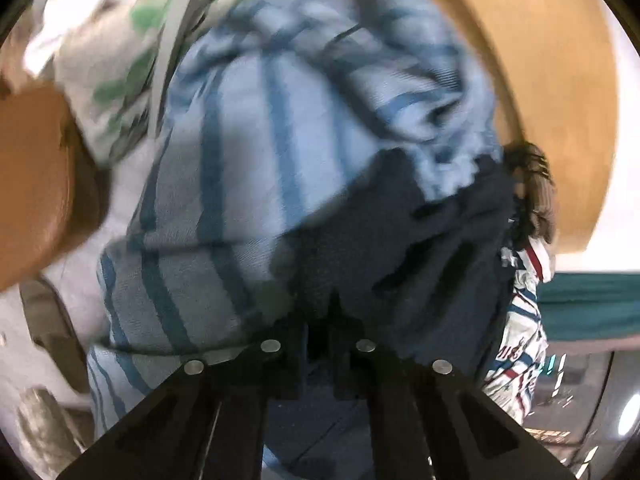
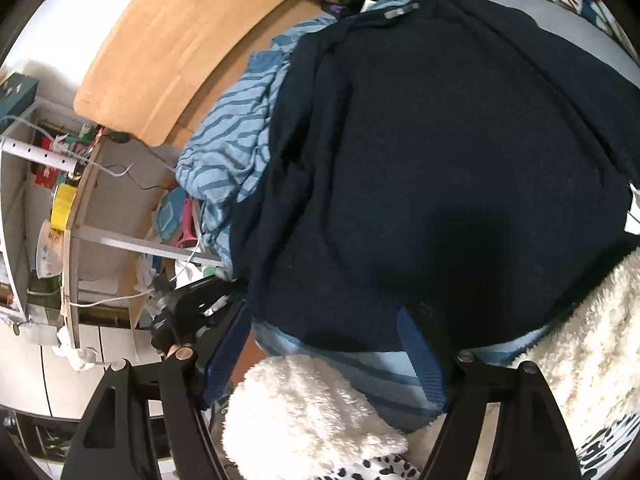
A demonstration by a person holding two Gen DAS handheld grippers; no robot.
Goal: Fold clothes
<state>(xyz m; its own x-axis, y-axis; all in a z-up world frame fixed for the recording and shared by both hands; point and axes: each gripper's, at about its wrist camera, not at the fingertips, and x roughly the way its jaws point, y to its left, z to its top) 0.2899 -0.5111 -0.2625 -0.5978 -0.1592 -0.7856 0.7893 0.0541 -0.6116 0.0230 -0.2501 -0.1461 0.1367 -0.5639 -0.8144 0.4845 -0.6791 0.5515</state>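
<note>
Nothing reads clearly — only blurred red letters on the printed white cloth point(image 1: 516, 344).

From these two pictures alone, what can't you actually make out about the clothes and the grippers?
- Left wrist view: whether the left hand-held gripper pinches the navy sweater; its dark, closed fingertips merge into the dark cloth.
- Left wrist view: the pale green-printed fabric is smeared by motion blur; the garment type is unclear.
- Right wrist view: the striped blue cloth is mostly buried under the navy sweater.
- Right wrist view: the white fluffy item is cut off by the bottom edge.
</note>
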